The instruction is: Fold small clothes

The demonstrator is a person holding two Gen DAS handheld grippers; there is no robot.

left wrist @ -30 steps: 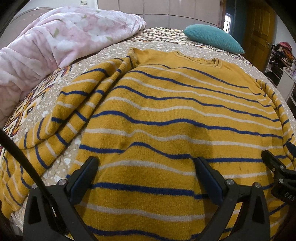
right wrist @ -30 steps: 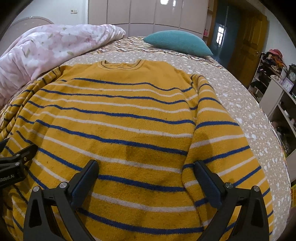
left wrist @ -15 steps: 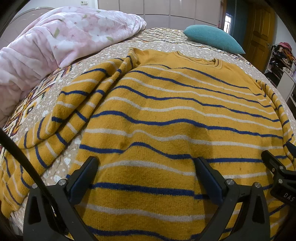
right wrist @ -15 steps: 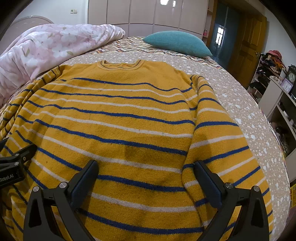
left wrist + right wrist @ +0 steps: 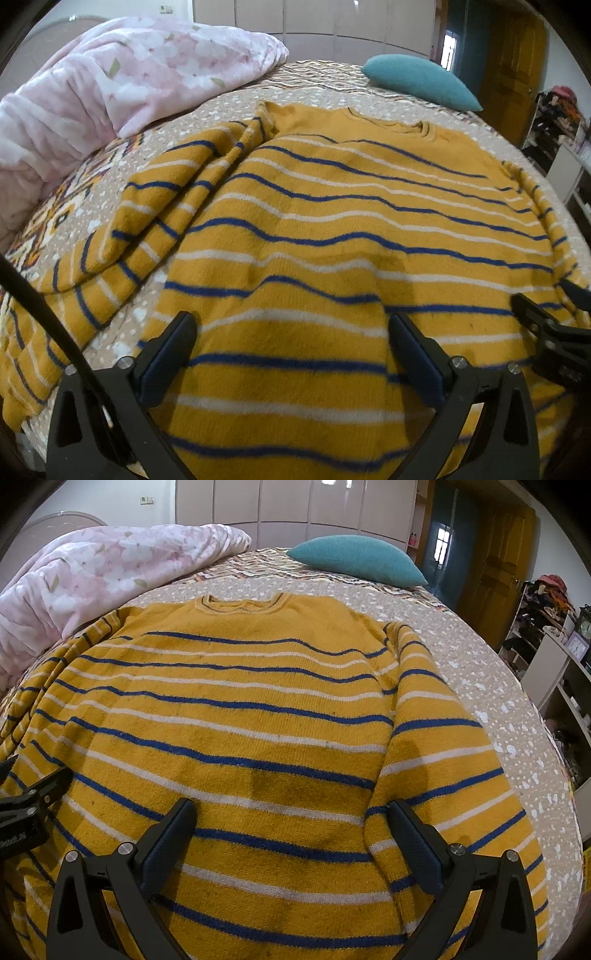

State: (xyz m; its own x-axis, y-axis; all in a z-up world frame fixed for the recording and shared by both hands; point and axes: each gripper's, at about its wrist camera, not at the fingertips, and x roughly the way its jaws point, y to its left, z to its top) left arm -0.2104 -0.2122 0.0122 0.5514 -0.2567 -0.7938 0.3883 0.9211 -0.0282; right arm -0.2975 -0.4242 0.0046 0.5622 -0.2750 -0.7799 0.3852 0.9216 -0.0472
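Note:
A yellow sweater (image 5: 332, 229) (image 5: 240, 709) with blue and white stripes lies flat on the bed, neck away from me. Its left sleeve (image 5: 155, 229) is bunched beside the body; its right sleeve (image 5: 443, 768) lies along the right side. My left gripper (image 5: 291, 332) hovers over the lower left part of the sweater, its jaws wide and closing slightly, with sweater cloth below them but nothing pinched. My right gripper (image 5: 291, 812) stands open over the lower right part, near the seam of the right sleeve. Each gripper shows at the edge of the other's view.
A pink flowered quilt (image 5: 110, 96) (image 5: 92, 579) is heaped at the left of the bed. A teal pillow (image 5: 421, 81) (image 5: 354, 557) lies at the far end. The patterned bedspread (image 5: 480, 672) shows bare to the right. Shelves (image 5: 554, 664) and a door stand at the right.
The left view has shifted a little, with the sweater lying slightly lower and further right in it. The right gripper has kept still.

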